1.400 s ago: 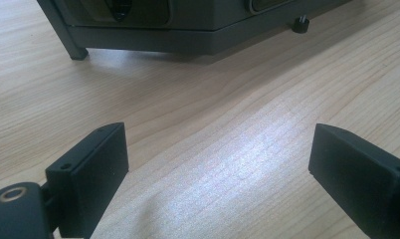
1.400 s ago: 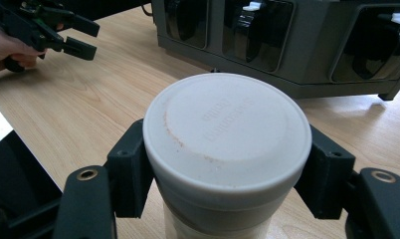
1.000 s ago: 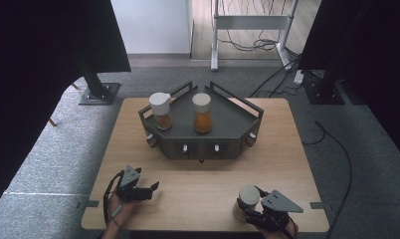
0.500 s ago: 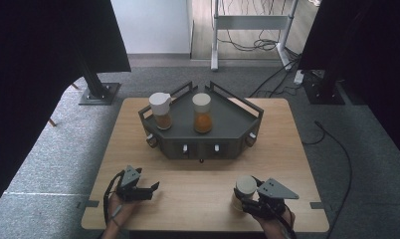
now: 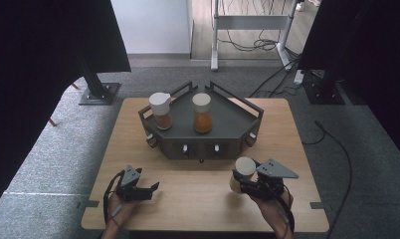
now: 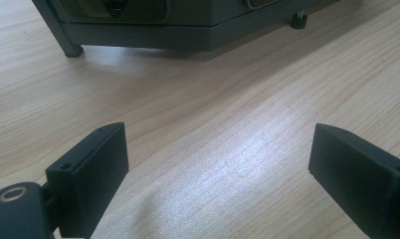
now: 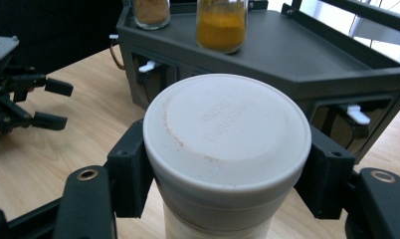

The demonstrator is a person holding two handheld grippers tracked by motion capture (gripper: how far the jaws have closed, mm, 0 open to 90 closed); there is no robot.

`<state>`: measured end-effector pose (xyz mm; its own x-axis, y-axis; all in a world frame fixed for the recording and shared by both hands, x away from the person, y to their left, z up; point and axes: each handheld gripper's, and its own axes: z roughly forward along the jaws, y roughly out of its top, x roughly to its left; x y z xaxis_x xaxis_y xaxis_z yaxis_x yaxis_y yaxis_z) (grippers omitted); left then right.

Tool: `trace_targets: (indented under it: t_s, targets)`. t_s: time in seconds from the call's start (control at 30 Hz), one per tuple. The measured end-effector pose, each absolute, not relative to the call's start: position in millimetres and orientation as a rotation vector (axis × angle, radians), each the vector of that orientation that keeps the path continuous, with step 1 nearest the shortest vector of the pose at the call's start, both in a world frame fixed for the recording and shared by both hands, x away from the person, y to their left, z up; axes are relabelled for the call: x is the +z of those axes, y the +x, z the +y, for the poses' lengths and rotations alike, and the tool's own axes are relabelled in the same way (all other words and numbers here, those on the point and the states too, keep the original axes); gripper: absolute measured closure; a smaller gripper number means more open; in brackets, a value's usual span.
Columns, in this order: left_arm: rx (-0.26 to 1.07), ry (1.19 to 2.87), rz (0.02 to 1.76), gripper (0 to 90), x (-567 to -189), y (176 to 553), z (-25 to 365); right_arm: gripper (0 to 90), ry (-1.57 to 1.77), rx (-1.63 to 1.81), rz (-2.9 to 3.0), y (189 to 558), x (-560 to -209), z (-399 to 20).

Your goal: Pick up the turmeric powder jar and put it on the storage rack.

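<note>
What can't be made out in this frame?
- Held jar: contents hidden by its lid and the right gripper in the right gripper view; too small in the high view.
- Lid lettering: mirrored and faint.
- Rack: top cut off by the left gripper view's edge.
- Left gripper: body cut off below its own view.

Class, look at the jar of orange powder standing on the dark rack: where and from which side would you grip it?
Grip the orange jar on its round glass side just under the white lid, coming level from the rack's front. It stands upright, probably with room beside it, and the rail behind blocks the far side.
</note>
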<state>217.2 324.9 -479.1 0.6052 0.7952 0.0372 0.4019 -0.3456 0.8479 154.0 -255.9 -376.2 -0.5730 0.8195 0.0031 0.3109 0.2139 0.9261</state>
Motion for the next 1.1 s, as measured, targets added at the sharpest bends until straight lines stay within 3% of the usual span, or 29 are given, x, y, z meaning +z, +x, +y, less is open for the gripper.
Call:
trace_targets:
  t_s: [1.1]
  targets:
    - [0.567,1.987,0.938,9.1,-478,219,325,33.2,1.086,1.330,1.966,197,-326,-241]
